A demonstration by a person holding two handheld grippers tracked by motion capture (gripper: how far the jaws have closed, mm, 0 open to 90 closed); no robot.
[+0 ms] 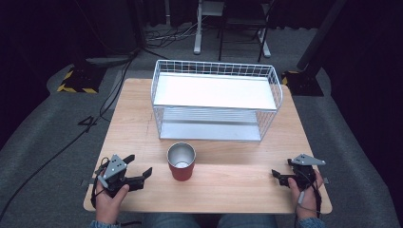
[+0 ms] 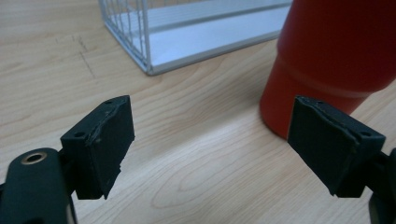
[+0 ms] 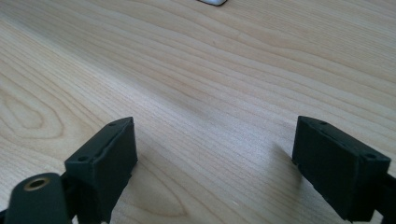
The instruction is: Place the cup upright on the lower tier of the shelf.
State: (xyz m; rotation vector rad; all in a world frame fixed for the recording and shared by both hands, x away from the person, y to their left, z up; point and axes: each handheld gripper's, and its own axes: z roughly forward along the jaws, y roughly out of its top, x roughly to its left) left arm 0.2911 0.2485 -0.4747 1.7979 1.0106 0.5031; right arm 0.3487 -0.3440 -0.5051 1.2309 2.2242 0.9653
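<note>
Red cup (image 1: 181,161) stands upright on the wooden counter (image 1: 228,185), long axis vertical, open mouth pointing straight up; silver metal lining shows inside in the high view. It sits near the front-middle of the counter, just in front of the white wire basket (image 1: 216,100) but apart from it, with bare wood between the two. The basket lies lengthwise across the far half of the counter, open side up, with a white floor panel. Left claw (image 1: 140,167) is held by the person's left hand (image 1: 110,199) at the front left corner, jaws spread wide and pinching nothing, aimed toward the cup. In the left gripper view the cup (image 2: 336,56) is just beyond the right-hand jaw, near but not between the jaws and not touching; the basket corner (image 2: 149,70) shows farther back. Right claw (image 1: 281,176) is held by the right hand (image 1: 309,192) at the front right, well apart from the cup, jaws also spread wide and empty, with plain counter (image 3: 210,93) between them in the right gripper view.
</note>
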